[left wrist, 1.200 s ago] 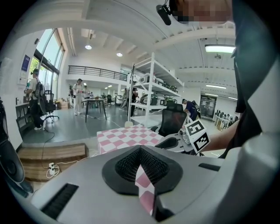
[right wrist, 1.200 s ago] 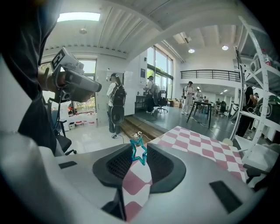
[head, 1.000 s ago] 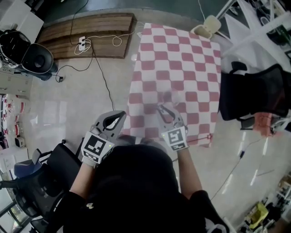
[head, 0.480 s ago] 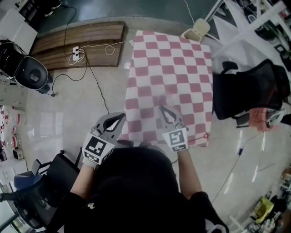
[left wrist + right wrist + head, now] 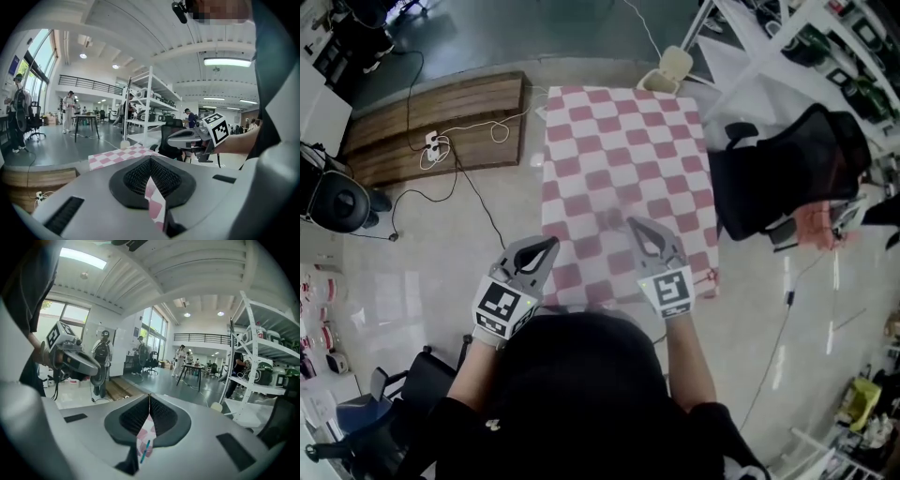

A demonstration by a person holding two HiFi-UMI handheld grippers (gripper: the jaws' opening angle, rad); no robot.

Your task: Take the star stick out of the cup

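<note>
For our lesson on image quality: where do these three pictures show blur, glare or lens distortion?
Head view: the checked table is soft, with a smeared patch just ahead of the right claw. Left gripper view: strong fisheye bending, dark corners, a glaring ceiling light. Right gripper view: the same bending, and the windows wash out.

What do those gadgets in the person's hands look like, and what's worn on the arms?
The left gripper and right gripper are light grey plastic, each with two curved jaws lined with black ribbed pads. Each bears a marker cube, white with black square patterns. The person wears black sleeves ending above the forearms.
</note>
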